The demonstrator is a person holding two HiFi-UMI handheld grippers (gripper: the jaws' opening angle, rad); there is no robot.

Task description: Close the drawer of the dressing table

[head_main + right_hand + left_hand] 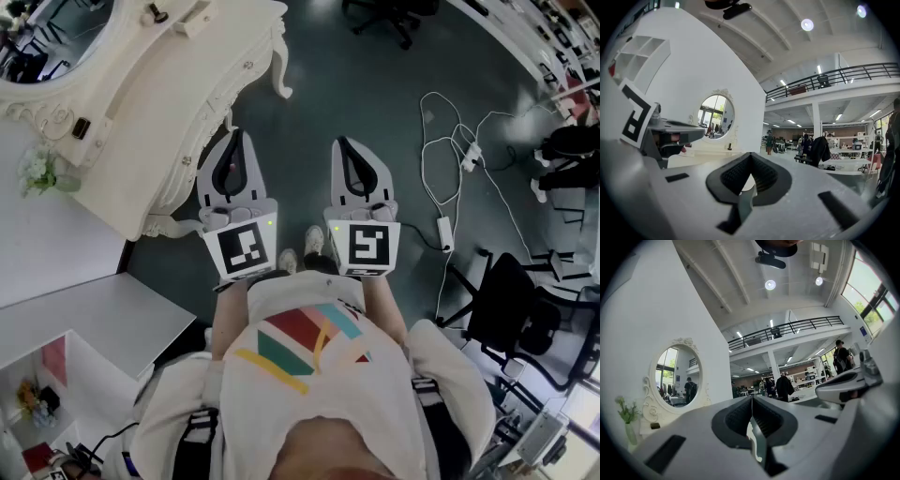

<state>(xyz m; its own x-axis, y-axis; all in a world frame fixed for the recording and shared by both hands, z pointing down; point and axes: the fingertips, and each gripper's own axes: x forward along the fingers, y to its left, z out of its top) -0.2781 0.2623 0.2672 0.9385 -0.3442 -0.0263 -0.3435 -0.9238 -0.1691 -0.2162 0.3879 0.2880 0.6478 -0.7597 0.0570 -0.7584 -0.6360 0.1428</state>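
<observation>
Both closed, empty — left gripper (236, 137), right gripper (340, 142) — near the dressing table (178, 103).

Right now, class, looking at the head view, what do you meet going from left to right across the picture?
white flowers → left gripper → right gripper → white power adapter → black chair

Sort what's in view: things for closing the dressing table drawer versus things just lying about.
For the job: dressing table; left gripper; right gripper, both shut and empty.
Lying about: power strip with white cables; power adapter; black chair; vase of flowers.
</observation>
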